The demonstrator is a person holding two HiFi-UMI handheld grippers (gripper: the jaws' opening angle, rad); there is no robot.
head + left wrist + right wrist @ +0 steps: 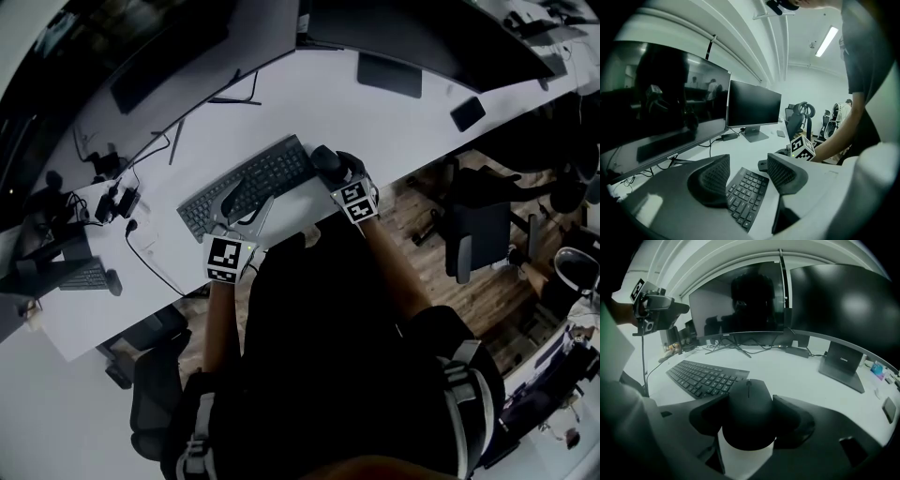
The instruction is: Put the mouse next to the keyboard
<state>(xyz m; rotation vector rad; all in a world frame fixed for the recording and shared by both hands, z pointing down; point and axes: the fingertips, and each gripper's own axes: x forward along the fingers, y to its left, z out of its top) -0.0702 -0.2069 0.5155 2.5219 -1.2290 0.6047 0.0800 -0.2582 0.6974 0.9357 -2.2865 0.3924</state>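
A black mouse (pixel 749 411) sits between the jaws of my right gripper (pixel 750 422), whose pads press on both of its sides just above the white desk (pixel 394 131). In the head view the mouse (pixel 325 161) is at the right end of the black keyboard (pixel 248 185), close to its corner. My left gripper (pixel 242 202) hovers over the keyboard's front middle, open, with only the keys (pixel 745 194) showing between its pads. From the right gripper view, the keyboard (pixel 701 376) lies to the left of the mouse.
Large dark monitors (pixel 169 42) stand along the back of the desk, with cables (pixel 141 155) to the left. A dark box (pixel 840 364) and a phone (pixel 467 113) lie to the right. Office chairs (pixel 473 234) stand behind the desk's front edge.
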